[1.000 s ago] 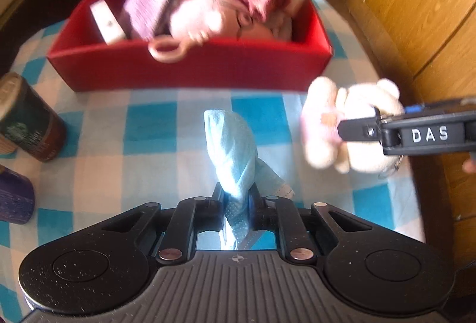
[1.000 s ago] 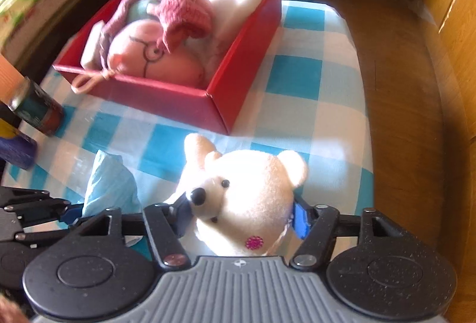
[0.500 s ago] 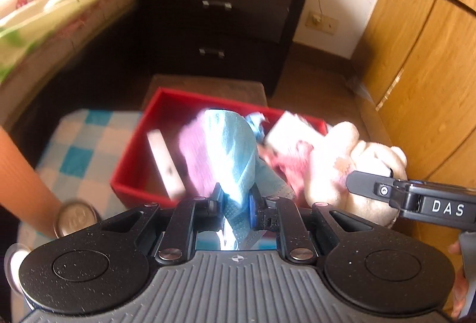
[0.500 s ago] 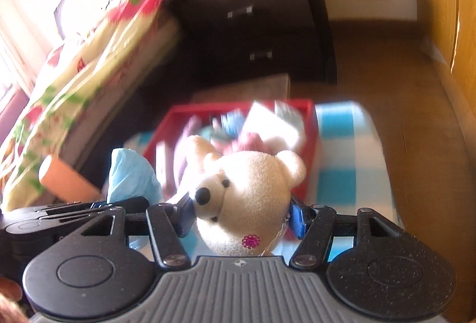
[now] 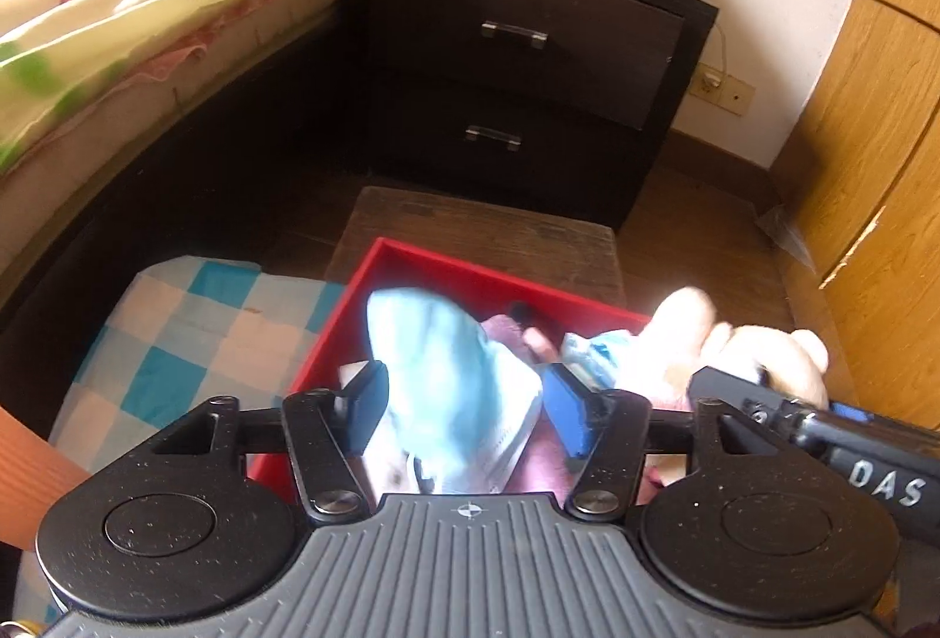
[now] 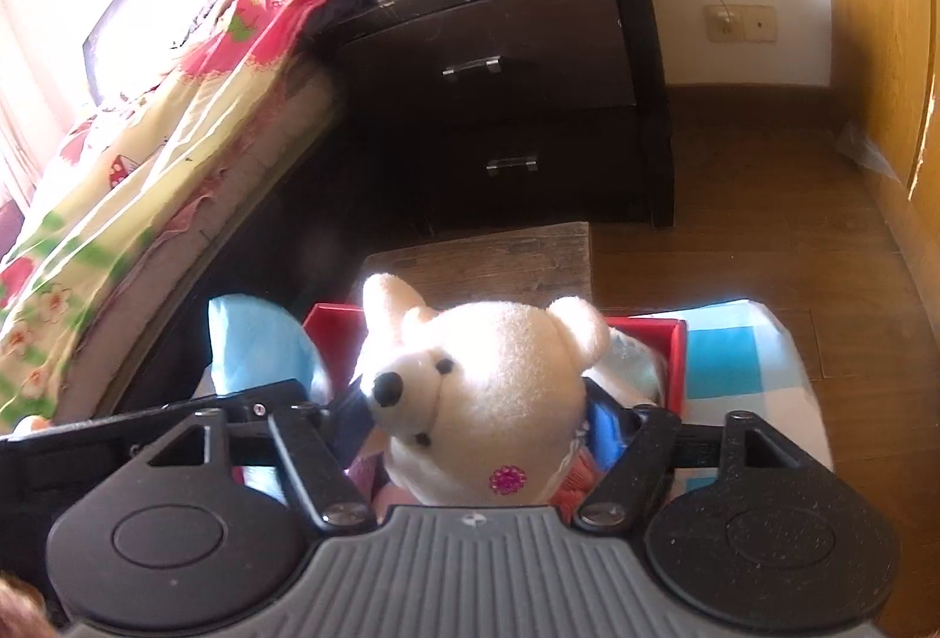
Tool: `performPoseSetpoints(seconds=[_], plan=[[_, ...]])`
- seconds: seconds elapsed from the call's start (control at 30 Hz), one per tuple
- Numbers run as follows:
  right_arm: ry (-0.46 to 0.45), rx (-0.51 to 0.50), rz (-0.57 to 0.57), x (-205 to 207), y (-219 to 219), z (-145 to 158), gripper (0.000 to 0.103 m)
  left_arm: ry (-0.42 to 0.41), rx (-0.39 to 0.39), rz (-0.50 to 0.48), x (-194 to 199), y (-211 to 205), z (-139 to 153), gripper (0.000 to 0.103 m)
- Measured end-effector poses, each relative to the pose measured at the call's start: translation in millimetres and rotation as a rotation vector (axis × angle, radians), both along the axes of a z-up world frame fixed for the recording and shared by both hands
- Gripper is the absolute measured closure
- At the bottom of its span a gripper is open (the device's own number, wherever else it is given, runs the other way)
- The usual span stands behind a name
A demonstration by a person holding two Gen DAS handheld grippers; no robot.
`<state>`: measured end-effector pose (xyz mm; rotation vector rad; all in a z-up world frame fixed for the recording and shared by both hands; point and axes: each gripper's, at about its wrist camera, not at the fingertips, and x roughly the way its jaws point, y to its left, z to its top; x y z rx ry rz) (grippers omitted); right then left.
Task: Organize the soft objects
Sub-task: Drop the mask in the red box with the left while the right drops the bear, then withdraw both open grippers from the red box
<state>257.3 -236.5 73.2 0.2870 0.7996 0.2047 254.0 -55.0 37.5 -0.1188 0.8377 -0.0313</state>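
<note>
My left gripper (image 5: pixel 464 412) is open above the red box (image 5: pixel 446 265). A light blue cloth (image 5: pixel 440 379) sits loose between its spread fingers, over the box's contents. My right gripper (image 6: pixel 479 420) is shut on a white teddy bear (image 6: pixel 487 391) and holds it above the right part of the red box (image 6: pixel 672 350). The bear also shows in the left wrist view (image 5: pixel 758 350), held by the right gripper's finger at the right. The blue cloth shows in the right wrist view (image 6: pixel 258 344) at the left.
The box stands on a blue and white checked tablecloth (image 5: pixel 194 332). Beyond it are a small wooden stool (image 5: pixel 487 232), a dark nightstand (image 5: pixel 529 68) and a bed (image 5: pixel 117 21) at the left. A wooden wardrobe (image 5: pixel 881 156) is at the right.
Both grippers have moved forward over the red box. My left gripper's fingers have opened and released the blue cloth. The right gripper still holds the bear.
</note>
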Motion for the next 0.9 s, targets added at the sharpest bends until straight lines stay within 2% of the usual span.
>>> performPoseSetpoints(seconds=[0.07,0.33,0.57,0.77,0.9], plan=[[-0.003,0.0,-0.015,1.3,-0.2,-2.1,0.045,0.008,-0.002,0.008,-0.5,5.3,-1.8,0.041],[-0.059,0.016,-0.063,-12.6,-15.2,17.7,0.043,-0.014,-0.024,0.02,-24.8,19.7,21.9,0.032],[-0.088,-0.047,-0.045,-45.0,-11.3,40.3,0.043,-0.006,0.02,-0.012,-57.0,12.6,27.0,0.032],[-0.085,-0.106,-0.018,-70.7,-3.9,43.2,0.043,-0.007,0.036,-0.034,-78.4,12.3,29.1,0.032],[-0.076,-0.11,-0.026,-82.4,-9.5,41.6,0.043,-0.012,0.051,-0.034,-88.7,14.6,29.4,0.031]])
